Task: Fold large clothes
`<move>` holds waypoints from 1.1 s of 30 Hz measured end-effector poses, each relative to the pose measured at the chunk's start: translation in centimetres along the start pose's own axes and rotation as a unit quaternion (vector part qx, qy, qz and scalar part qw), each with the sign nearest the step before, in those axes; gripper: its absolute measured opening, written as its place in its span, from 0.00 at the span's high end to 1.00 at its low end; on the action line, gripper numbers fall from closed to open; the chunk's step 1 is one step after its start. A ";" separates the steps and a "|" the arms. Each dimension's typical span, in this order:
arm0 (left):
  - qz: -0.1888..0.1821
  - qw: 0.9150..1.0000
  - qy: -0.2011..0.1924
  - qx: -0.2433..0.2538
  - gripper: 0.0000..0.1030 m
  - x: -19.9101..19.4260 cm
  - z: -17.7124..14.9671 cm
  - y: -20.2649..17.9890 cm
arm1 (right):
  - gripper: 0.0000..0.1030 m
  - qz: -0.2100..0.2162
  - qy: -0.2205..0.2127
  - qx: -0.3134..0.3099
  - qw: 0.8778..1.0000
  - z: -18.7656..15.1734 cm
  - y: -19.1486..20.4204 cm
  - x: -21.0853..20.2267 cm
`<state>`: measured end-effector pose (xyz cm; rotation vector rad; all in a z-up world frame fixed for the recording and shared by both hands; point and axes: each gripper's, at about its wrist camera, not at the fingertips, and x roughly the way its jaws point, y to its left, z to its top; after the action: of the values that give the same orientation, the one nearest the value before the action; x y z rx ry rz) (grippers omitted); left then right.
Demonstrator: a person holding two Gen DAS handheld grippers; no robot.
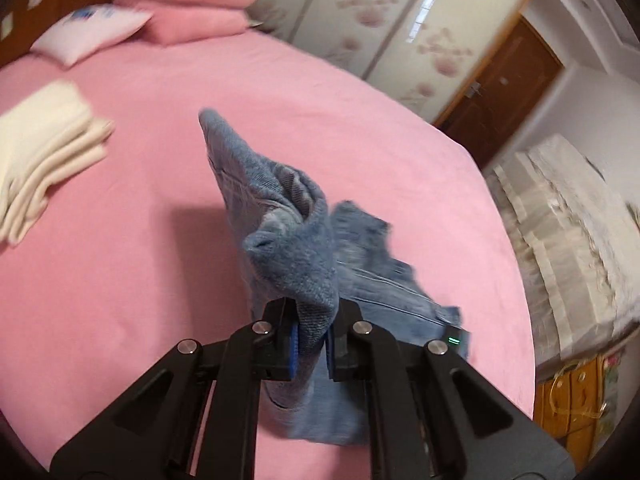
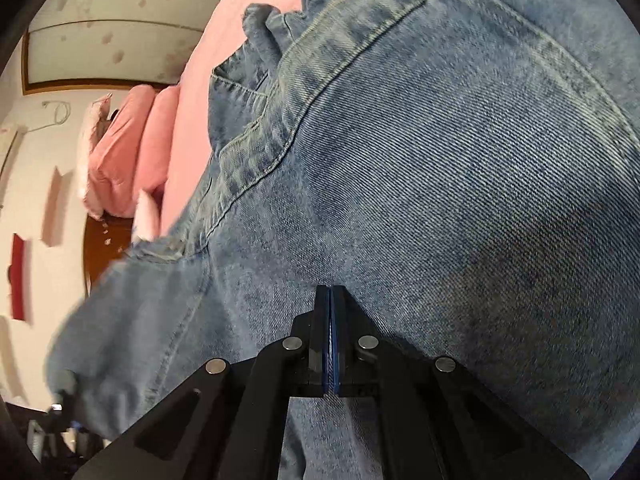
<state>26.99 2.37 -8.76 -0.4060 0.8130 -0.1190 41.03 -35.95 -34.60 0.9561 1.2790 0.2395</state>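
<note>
Left claw (image 1: 312, 336) was clamped on a bunched fold of the jeans (image 1: 288, 240) lifted above the pink bed (image 1: 140, 260), right claw (image 2: 331, 344) pinched tight against denim, apparently gripping it; heavy, floppy cloth, probably best held at waistband or hems.

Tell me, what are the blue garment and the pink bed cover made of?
The blue garment looks like washed denim: diagonal twill weave, pale stitched seams, faded patches. The pink bed cover seems a soft, matte, brushed fabric, perhaps fleece or velvet; no weave shows.
</note>
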 end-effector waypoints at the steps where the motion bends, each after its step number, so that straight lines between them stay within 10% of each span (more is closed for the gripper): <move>1: 0.001 1.000 0.000 0.011 0.94 -0.2 -0.3 -1.5 | 1.00 0.004 0.012 -0.004 1.000 0.1 -0.2 -0.1; 9: -0.058 0.987 0.070 0.132 0.94 1.5 -8.0 -17.6 | 1.00 0.012 0.118 -0.076 0.990 0.2 -1.8 -1.8; 18: -0.068 0.967 0.103 0.222 0.94 2.8 -13.9 -26.7 | 1.00 0.073 0.169 -0.052 0.982 0.3 -7.2 -6.2; 24: -0.040 0.968 0.034 0.247 0.94 -1.6 -12.8 -28.3 | 1.00 -0.010 0.121 -0.184 0.975 3.9 -3.8 -11.1; 27: -0.018 0.970 0.034 0.241 0.94 -0.8 -11.9 -29.2 | 1.00 0.016 0.052 -0.202 0.978 8.8 -1.6 -15.1; 29: -0.012 0.967 0.075 0.242 0.93 1.7 -12.6 -29.3 | 0.99 0.035 -0.015 -0.180 0.983 12.5 -1.1 -18.7; 33: 0.002 0.946 0.227 0.230 0.88 7.9 -16.1 -30.1 | 0.90 -0.057 -0.036 -0.165 0.984 16.3 -2.6 -22.4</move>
<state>22.23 -32.21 -12.08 0.0742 1.2038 -0.4003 47.30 -59.49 -21.11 0.6007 1.1796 0.3139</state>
